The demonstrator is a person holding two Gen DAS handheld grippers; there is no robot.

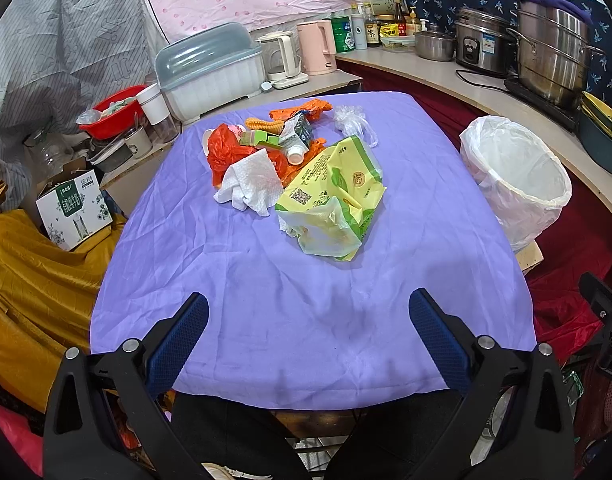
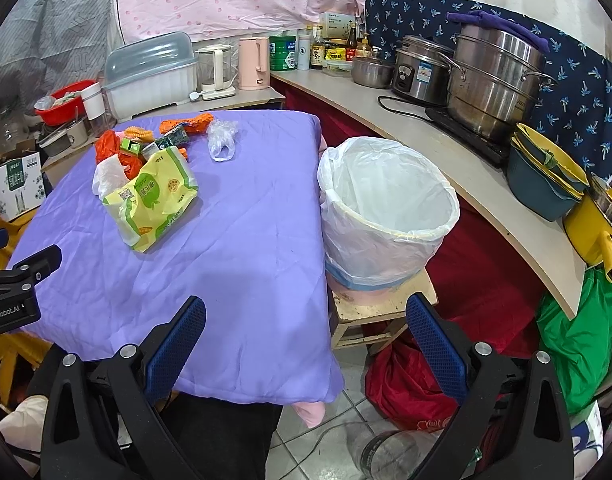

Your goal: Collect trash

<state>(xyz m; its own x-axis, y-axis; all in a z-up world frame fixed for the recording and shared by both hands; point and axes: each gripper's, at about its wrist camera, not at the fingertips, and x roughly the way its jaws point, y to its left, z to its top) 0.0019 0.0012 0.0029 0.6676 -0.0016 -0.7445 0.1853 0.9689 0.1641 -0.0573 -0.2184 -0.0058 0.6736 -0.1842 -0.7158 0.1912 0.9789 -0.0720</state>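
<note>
I'm holding my left gripper and right gripper spread wide, both gripping nothing. The trash pile is sitting on the purple table cloth, on the far half, and the lined bin is standing just beside that cloth's right edge.

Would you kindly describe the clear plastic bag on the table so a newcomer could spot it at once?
Start at the purple-covered table and find the trash pile at its far end. On the pile's bin-side edge, slightly apart, lies the clear plastic bag: crumpled, see-through and colourless, unlike the orange bags and the yellow-green wrapper beside it.
</note>
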